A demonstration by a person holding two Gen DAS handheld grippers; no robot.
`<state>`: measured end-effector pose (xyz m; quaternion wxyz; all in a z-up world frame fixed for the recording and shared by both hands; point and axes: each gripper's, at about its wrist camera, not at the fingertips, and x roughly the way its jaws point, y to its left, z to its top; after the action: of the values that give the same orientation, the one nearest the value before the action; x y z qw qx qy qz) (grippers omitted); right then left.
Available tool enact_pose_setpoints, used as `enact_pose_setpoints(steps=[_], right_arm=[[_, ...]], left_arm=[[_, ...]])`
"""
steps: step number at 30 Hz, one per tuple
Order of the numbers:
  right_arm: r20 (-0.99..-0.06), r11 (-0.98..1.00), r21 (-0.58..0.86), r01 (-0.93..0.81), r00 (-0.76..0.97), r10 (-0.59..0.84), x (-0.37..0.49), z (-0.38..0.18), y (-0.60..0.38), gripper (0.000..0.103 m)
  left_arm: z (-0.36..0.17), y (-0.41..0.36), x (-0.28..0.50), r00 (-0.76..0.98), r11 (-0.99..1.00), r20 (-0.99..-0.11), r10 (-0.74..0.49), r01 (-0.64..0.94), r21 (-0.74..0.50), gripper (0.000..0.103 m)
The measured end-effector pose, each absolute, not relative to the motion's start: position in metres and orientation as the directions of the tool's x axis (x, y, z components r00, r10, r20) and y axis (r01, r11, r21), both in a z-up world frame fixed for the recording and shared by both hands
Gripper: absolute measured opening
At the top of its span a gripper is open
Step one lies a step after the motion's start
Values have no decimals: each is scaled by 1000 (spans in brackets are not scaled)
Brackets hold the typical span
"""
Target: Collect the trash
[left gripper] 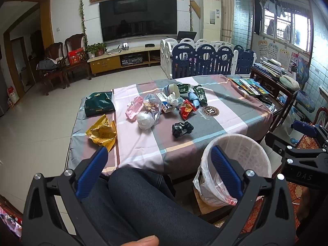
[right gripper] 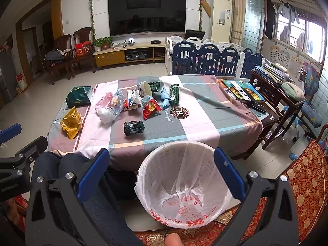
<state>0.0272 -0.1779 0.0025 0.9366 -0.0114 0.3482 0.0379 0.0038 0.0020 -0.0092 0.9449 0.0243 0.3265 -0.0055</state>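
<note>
Several pieces of trash lie on the checked tablecloth [left gripper: 225,110] [right gripper: 205,110]: a yellow wrapper [left gripper: 102,132] [right gripper: 70,123], a crumpled black bag [left gripper: 182,129] [right gripper: 133,128], a red packet [left gripper: 187,109] [right gripper: 151,108], a white wad [left gripper: 145,120] [right gripper: 106,114] and a pink bag [left gripper: 134,107]. A white bin lined with a clear bag [left gripper: 235,168] [right gripper: 184,184] stands at the table's near side. My left gripper [left gripper: 158,155] hangs open above a person's knee, short of the table. My right gripper [right gripper: 162,157] is open above the bin, holding nothing.
A dark green bag [left gripper: 99,103] [right gripper: 79,97] lies at the table's far left, books [left gripper: 251,86] [right gripper: 242,90] at its right end. A dark side table [right gripper: 274,94], a blue-and-white playpen fence [left gripper: 205,59] and a red patterned seat [right gripper: 303,184] stand around.
</note>
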Motion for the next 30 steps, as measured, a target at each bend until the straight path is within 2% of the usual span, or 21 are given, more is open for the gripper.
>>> enact_pose_setpoints(steps=[30], right_arm=[[-637, 997, 5, -75, 768, 61, 22, 4, -180, 100]], left_arm=[[-11, 5, 6, 779, 999, -626, 6, 20, 34, 100]])
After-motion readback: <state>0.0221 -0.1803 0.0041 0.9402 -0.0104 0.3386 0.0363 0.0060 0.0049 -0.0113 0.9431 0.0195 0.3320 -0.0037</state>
